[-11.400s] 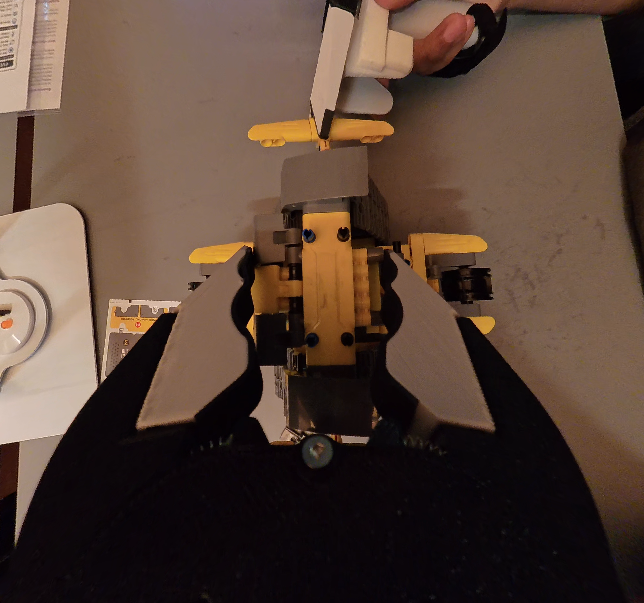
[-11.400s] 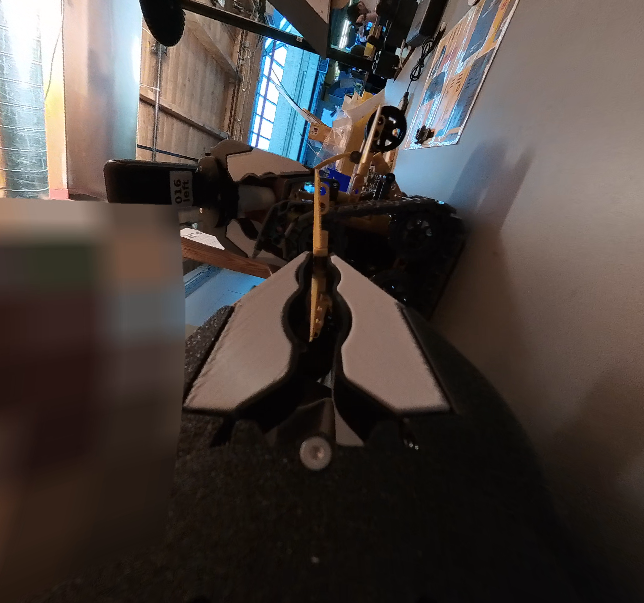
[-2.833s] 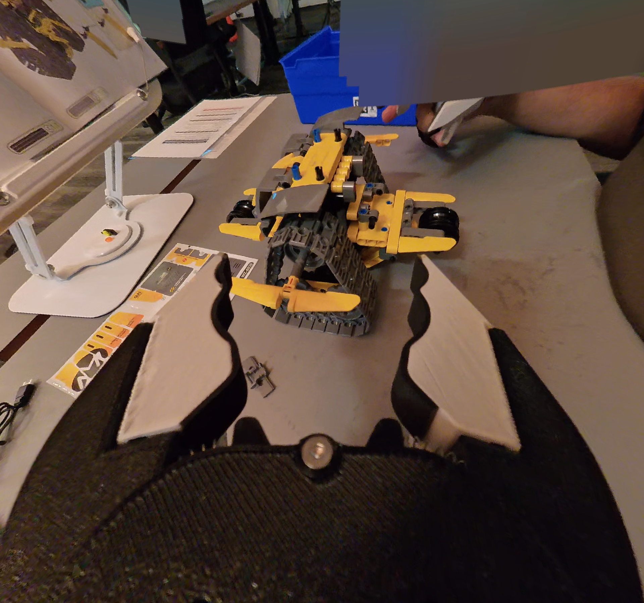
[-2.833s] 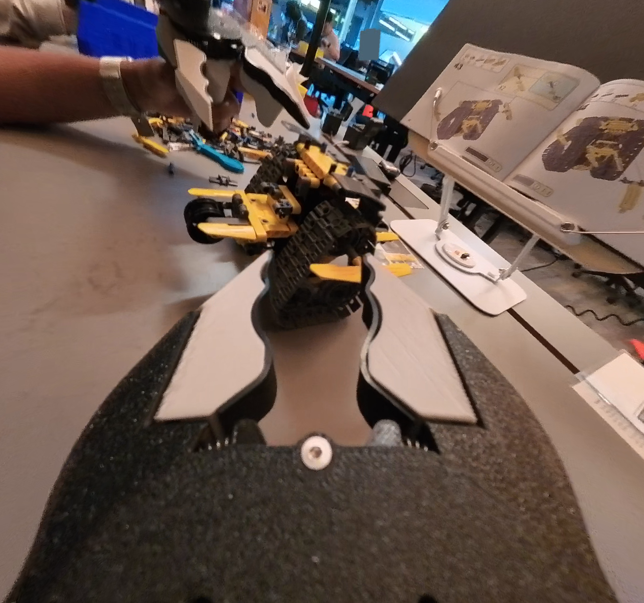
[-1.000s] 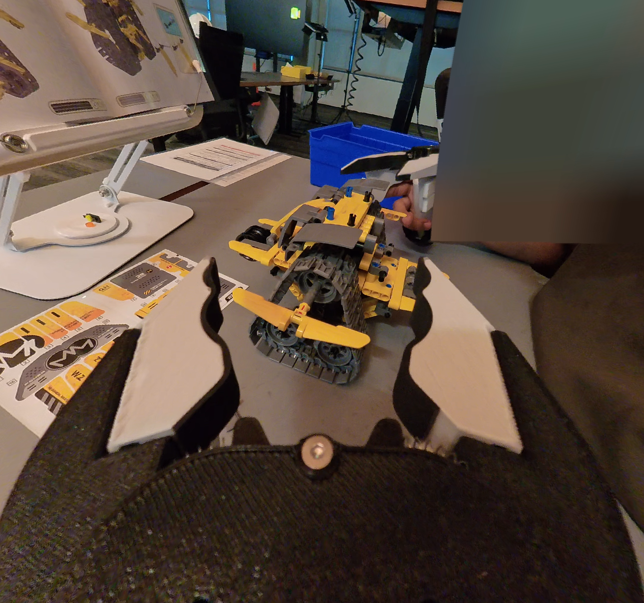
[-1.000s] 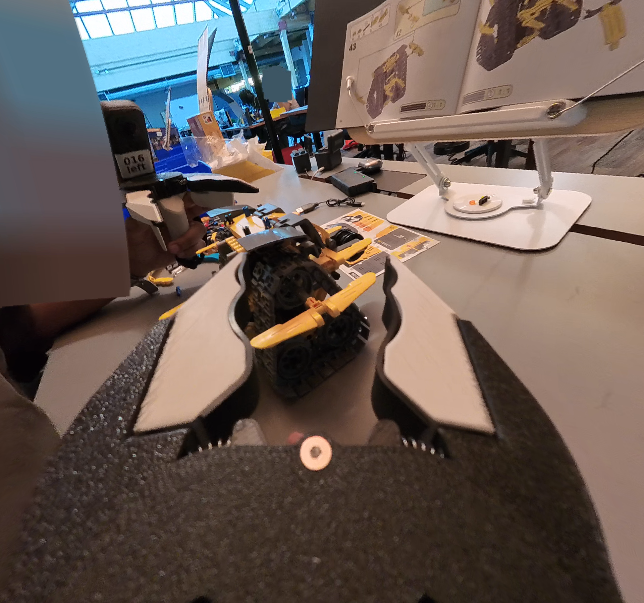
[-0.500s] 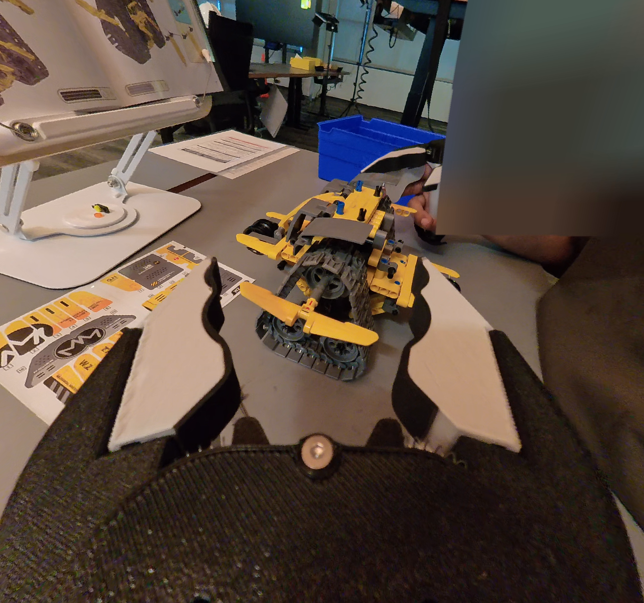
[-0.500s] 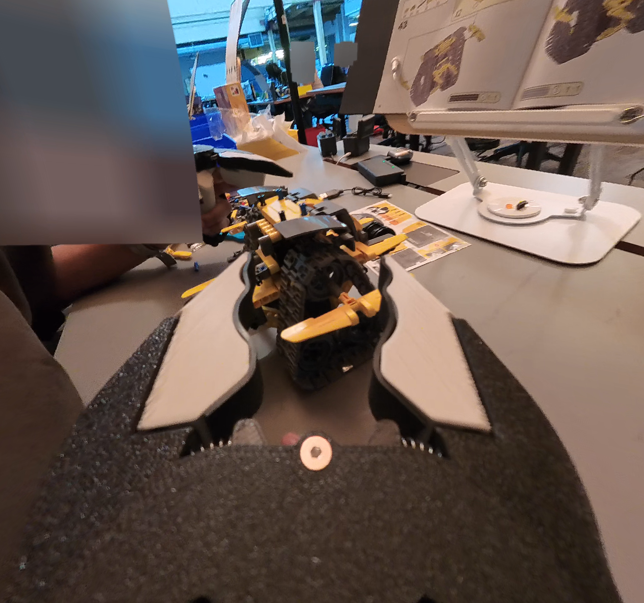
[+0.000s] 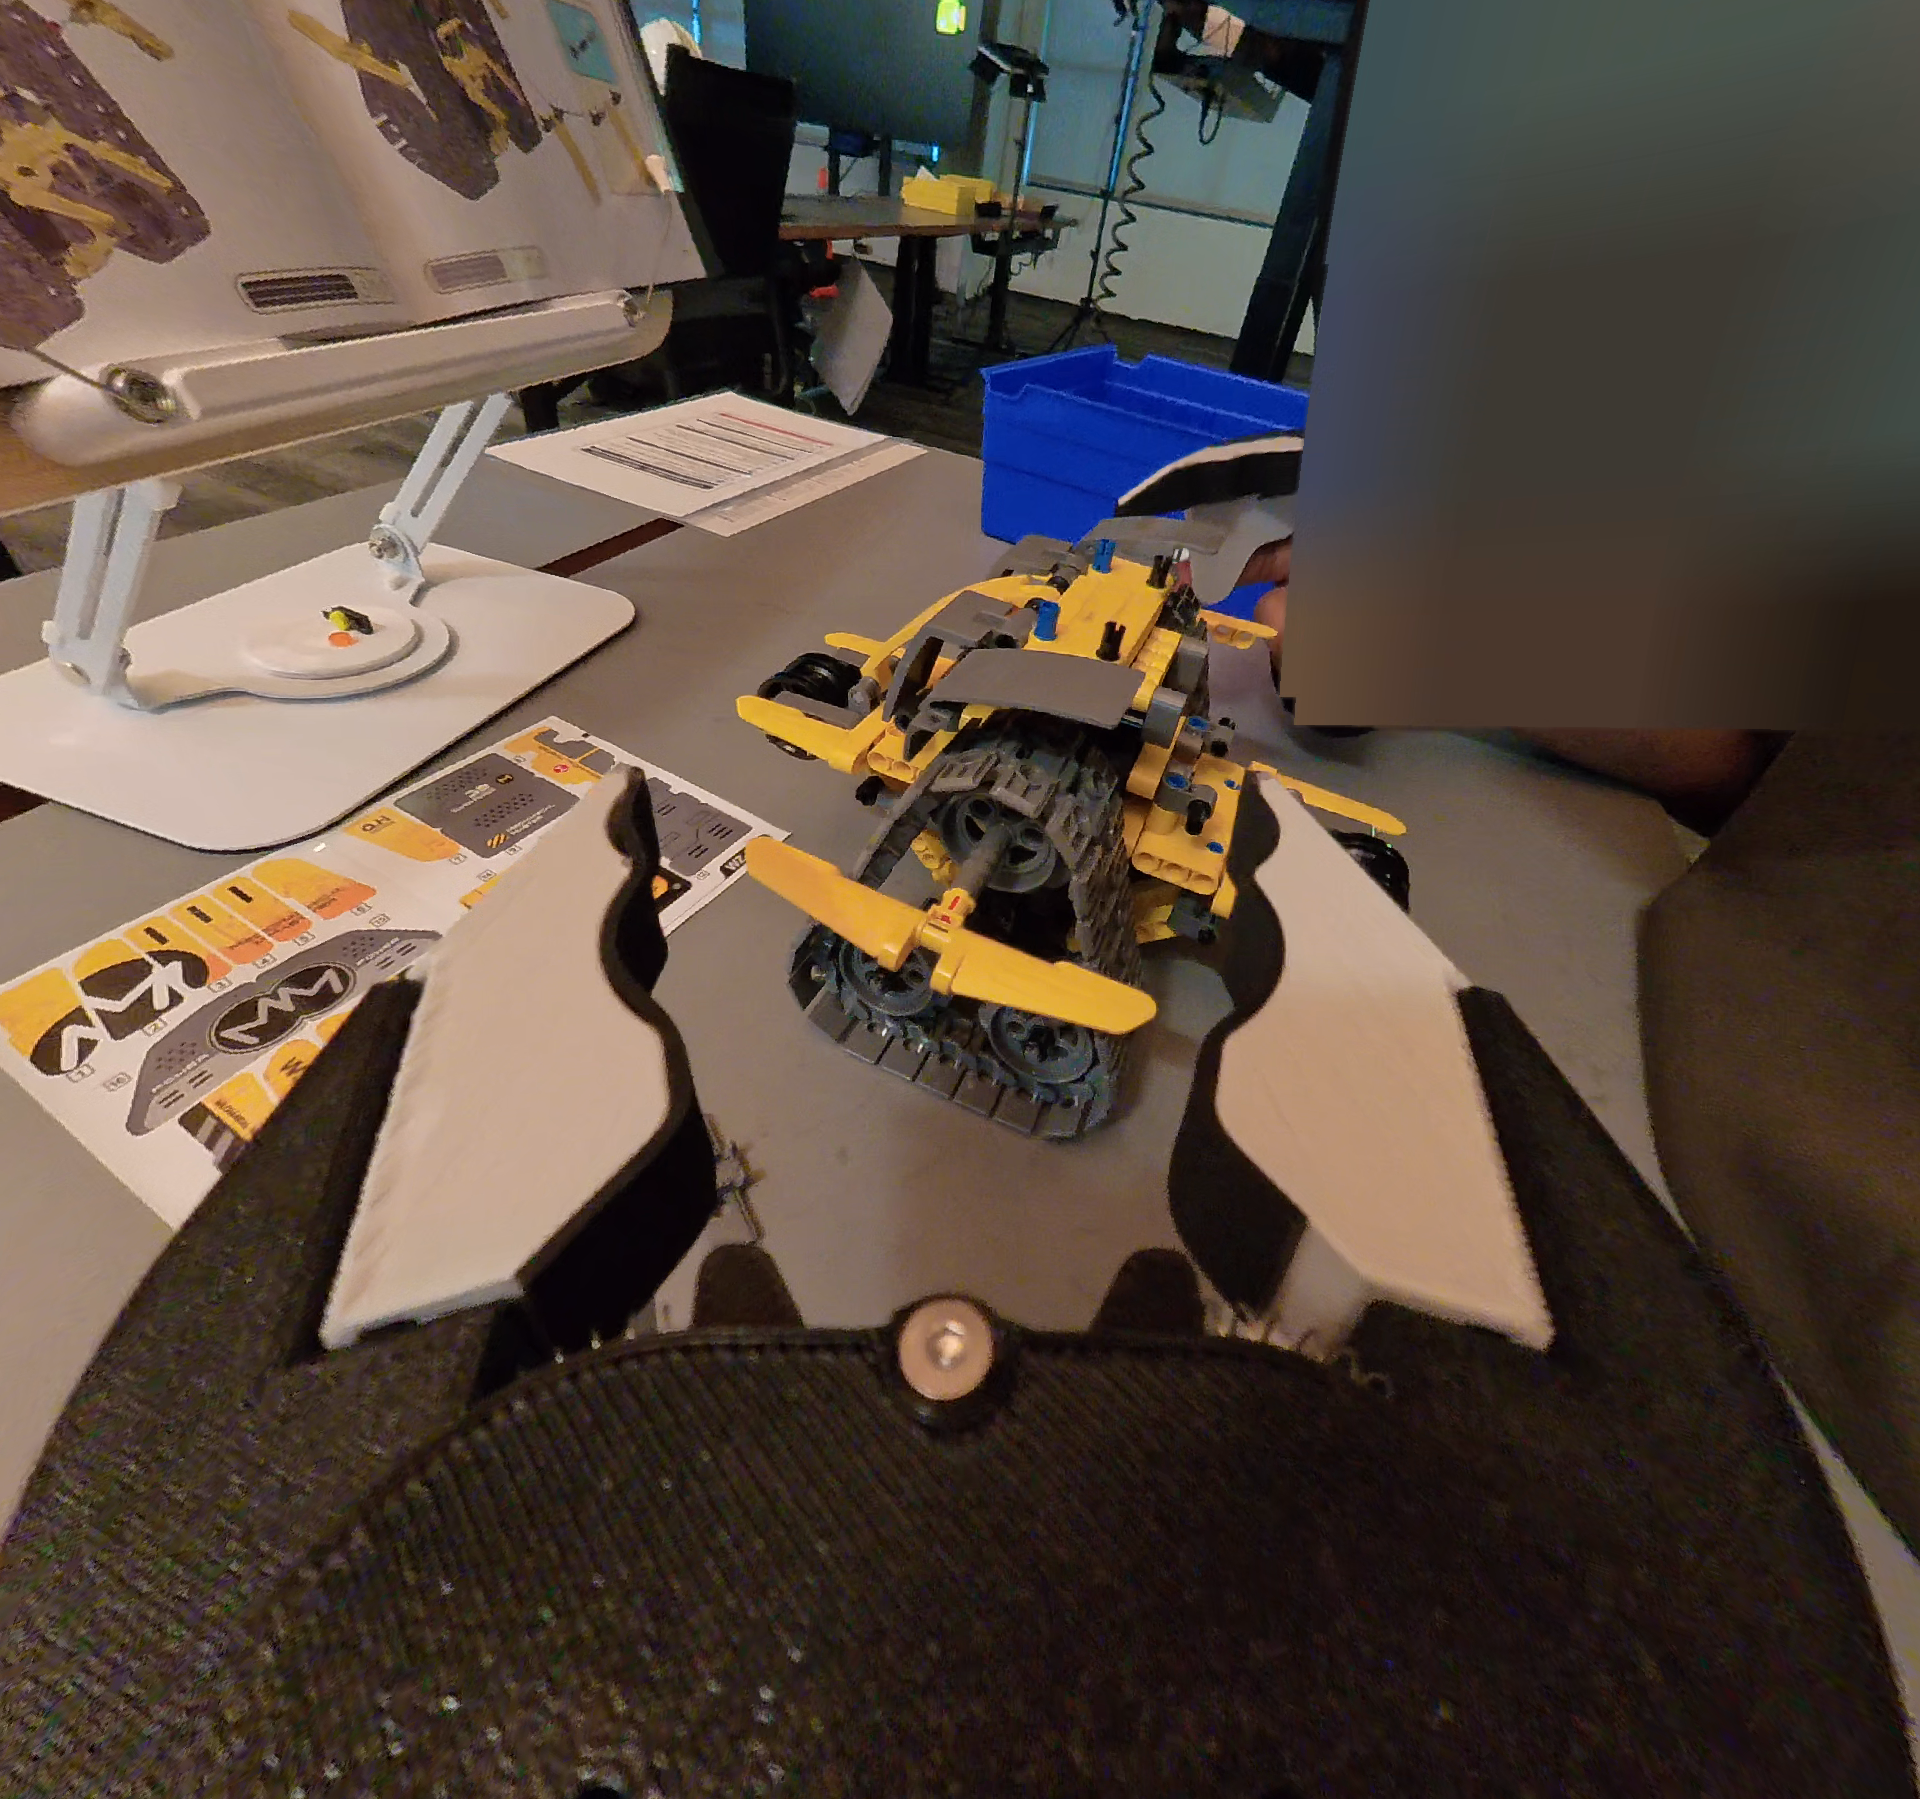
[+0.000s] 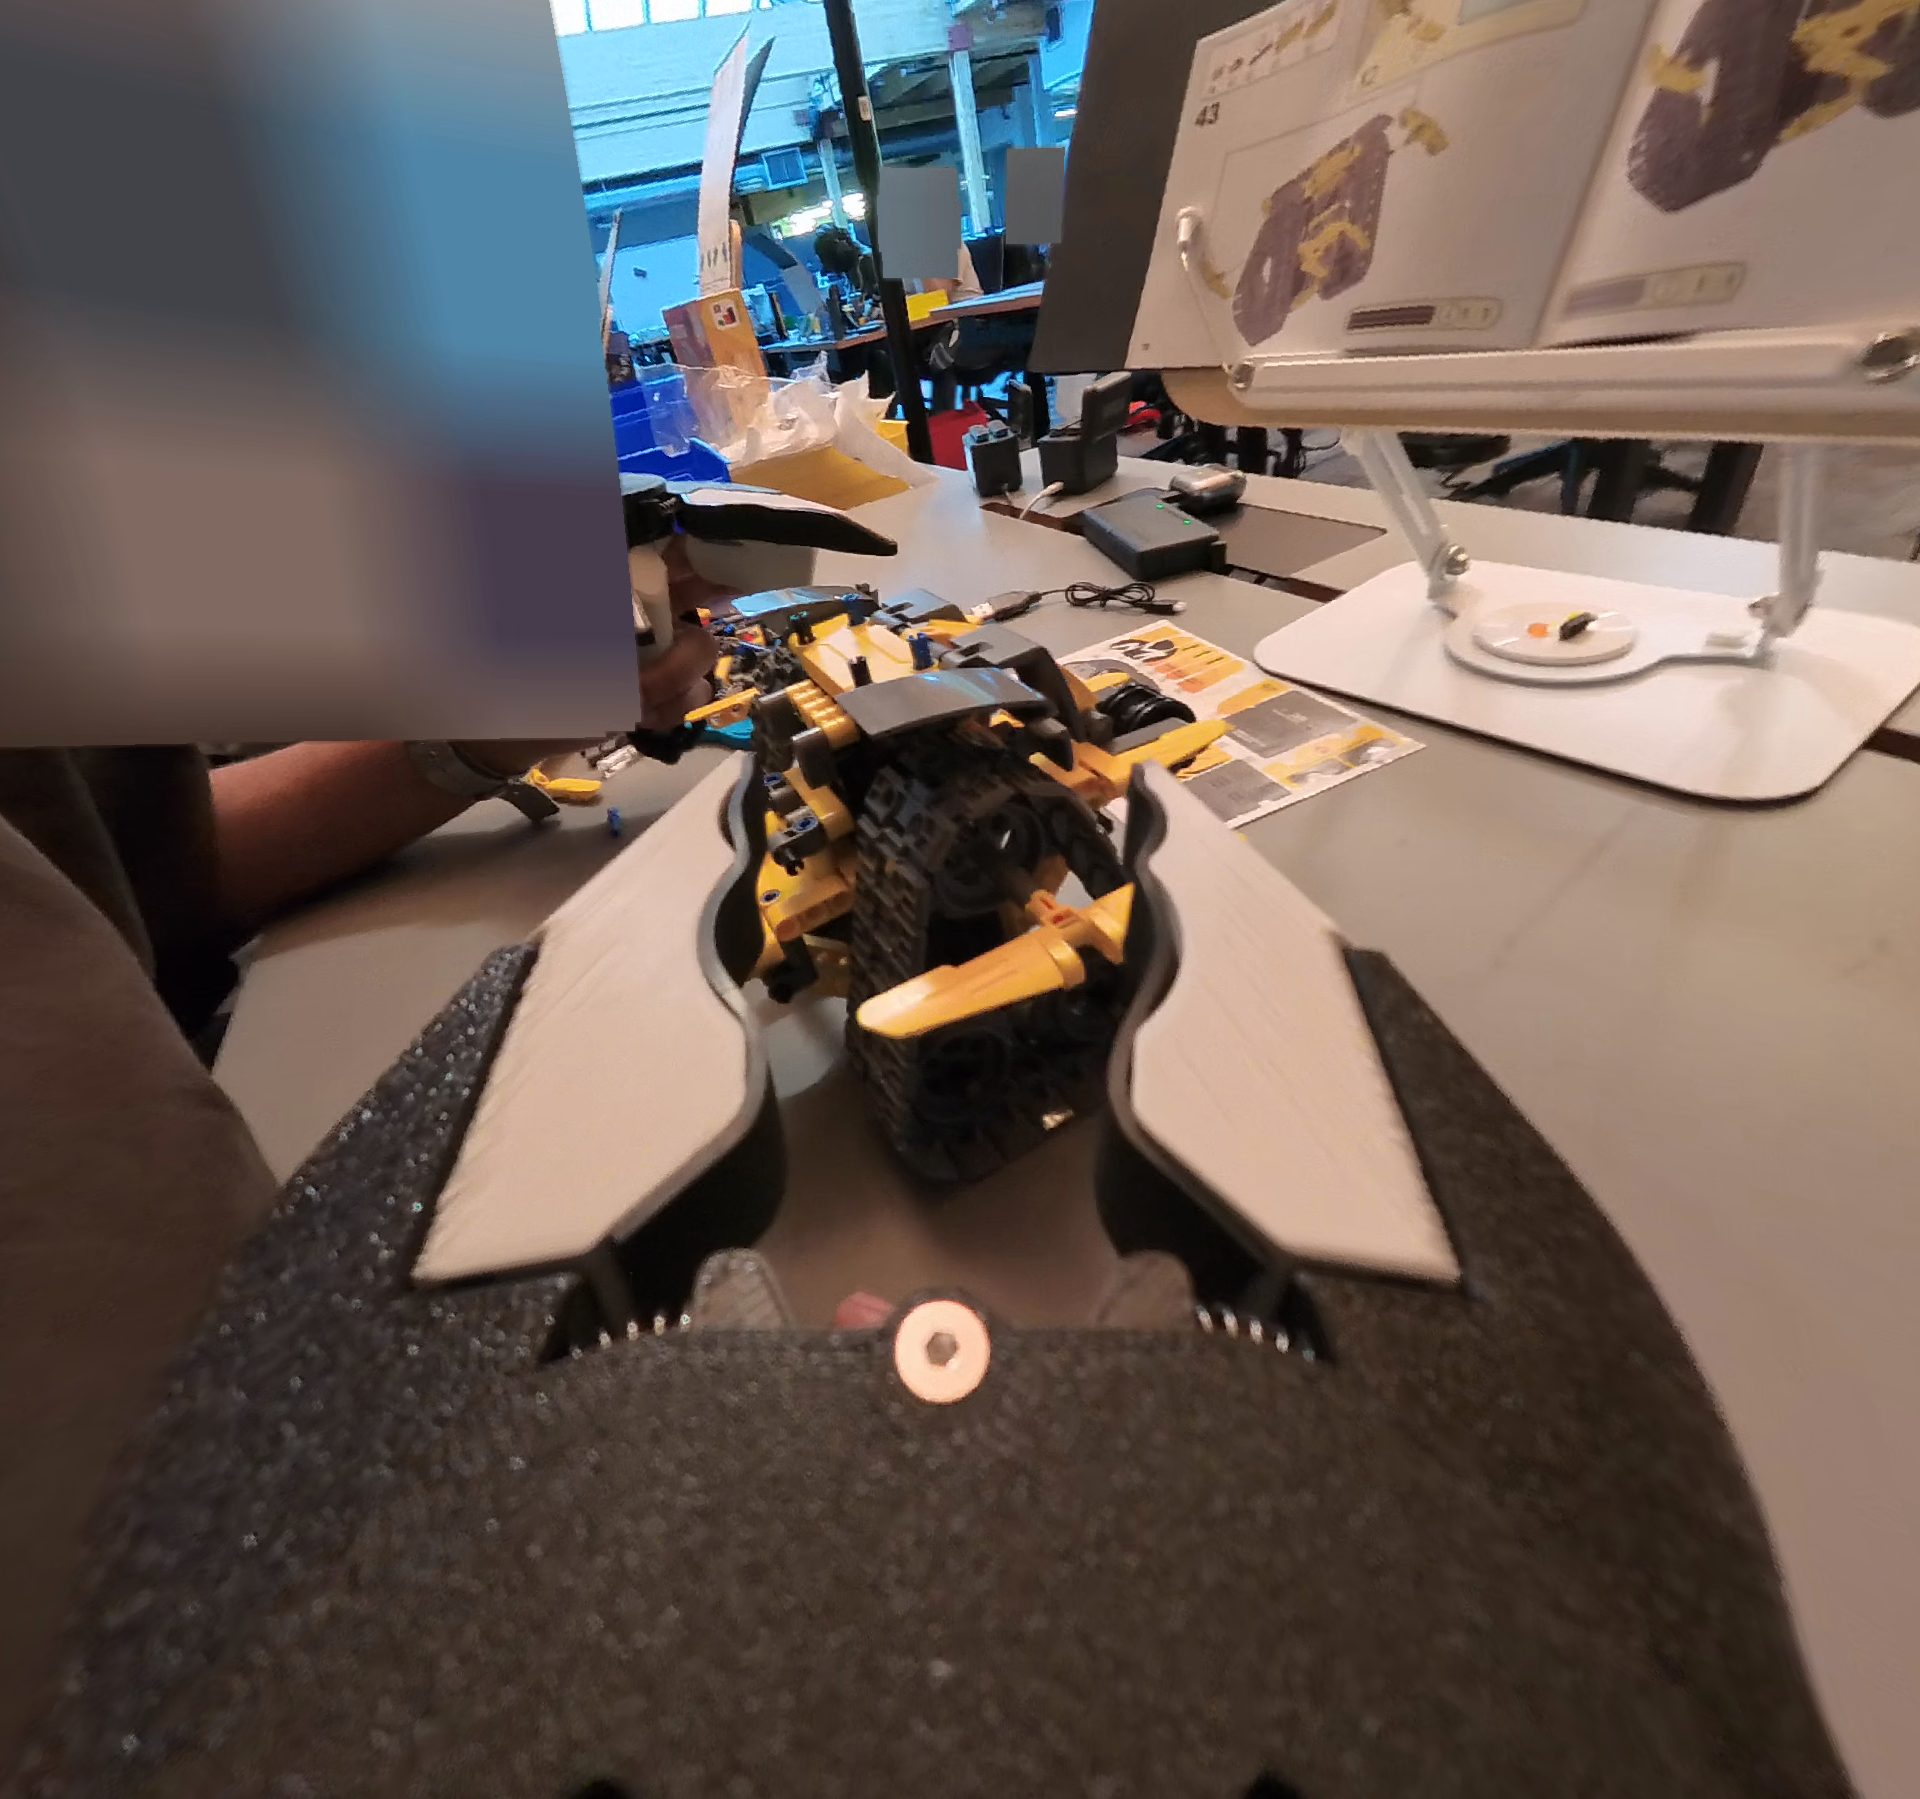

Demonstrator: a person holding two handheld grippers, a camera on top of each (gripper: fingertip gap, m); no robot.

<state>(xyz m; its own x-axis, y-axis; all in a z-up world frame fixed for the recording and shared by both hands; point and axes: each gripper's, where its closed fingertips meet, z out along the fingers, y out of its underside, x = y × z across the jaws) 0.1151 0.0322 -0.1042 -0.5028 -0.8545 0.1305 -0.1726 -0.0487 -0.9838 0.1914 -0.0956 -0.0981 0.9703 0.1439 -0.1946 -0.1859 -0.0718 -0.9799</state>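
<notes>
Left gripper (image 9: 940, 793) spread wide, holding nothing, low over the grey table (image 9: 727, 544); a yellow-and-grey brick vehicle (image 9: 1023, 814) with a rubber track stands on the table just ahead, between the finger lines, untouched. Right gripper (image 10: 935, 793) also spread, empty, its fingers flanking the vehicle's (image 10: 935, 866) tracked end without clear contact. Blue bin (image 9: 1122, 435) behind the vehicle; contents not visible. Sticker sheet (image 9: 312, 918) lies left of it, book stand (image 9: 312, 648) beyond.

brick vehicle (image 9: 1023, 819) blocks centre, bare table (image 9: 1475, 876) right
</notes>
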